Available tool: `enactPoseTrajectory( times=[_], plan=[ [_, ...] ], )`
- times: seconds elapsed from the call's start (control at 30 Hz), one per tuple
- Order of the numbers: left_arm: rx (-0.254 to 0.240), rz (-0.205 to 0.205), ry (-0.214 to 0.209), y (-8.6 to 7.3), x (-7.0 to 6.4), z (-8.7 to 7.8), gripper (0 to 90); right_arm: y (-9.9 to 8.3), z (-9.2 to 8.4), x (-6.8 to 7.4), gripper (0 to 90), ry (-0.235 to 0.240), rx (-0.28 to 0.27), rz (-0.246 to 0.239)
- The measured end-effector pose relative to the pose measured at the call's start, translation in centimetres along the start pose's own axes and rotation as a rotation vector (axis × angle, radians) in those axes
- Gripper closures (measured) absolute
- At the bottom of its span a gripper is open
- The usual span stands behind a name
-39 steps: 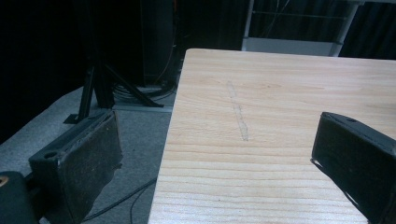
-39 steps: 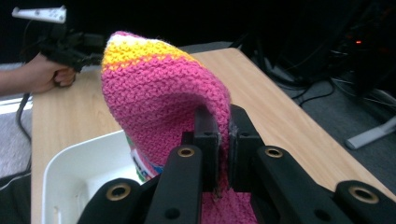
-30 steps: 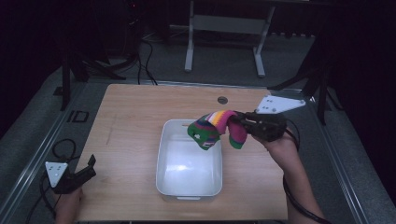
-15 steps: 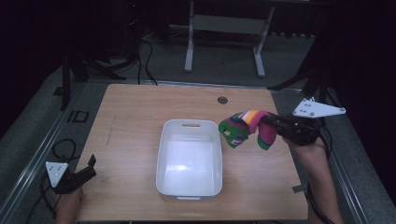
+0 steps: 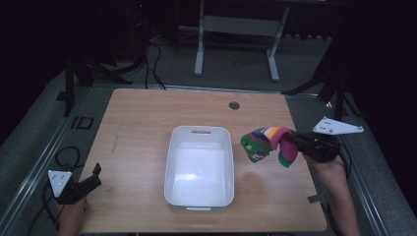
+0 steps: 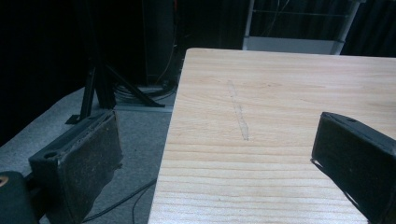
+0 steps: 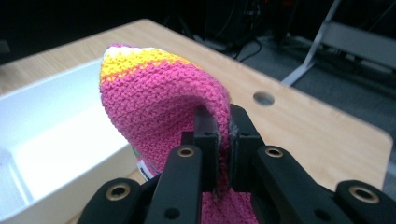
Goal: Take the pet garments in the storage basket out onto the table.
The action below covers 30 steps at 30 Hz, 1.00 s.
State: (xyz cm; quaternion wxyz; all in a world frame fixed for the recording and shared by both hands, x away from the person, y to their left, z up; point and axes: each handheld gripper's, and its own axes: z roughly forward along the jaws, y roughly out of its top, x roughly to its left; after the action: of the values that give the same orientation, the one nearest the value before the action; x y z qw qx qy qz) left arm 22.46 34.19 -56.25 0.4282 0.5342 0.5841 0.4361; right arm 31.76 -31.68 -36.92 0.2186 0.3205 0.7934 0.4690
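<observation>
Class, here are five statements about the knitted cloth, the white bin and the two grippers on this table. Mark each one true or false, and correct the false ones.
1. The right gripper pinches the knitted cloth. True.
2. The cloth lies inside the white bin. False: in the high view it hangs to the right of the bin, above the table.
3. The left gripper is open and holds nothing. True.
4. The white bin holds a second cloth. False: no cloth lies in it.
5. The left gripper hovers over the bin. False: it sits at the table's near left corner.
</observation>
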Motion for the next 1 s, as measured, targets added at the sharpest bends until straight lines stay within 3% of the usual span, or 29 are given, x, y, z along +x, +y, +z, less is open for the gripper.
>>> enactPoseTrajectory(
  times=[0.23,0.57,1.0],
  plan=[
    [-0.001,0.002,-0.002,0.0,0.0,0.0,2.2,-3.8,2.4,-0.8,84.4,-0.02,0.076,0.042],
    [-0.001,0.003,-0.001,0.0,0.0,0.0,2.2,-8.8,5.8,-1.0,84.2,-0.021,0.078,0.102],
    [-0.002,0.003,-0.002,0.0,0.0,0.0,2.2,-12.1,10.0,-0.4,84.0,-0.011,0.162,0.151]
  ],
)
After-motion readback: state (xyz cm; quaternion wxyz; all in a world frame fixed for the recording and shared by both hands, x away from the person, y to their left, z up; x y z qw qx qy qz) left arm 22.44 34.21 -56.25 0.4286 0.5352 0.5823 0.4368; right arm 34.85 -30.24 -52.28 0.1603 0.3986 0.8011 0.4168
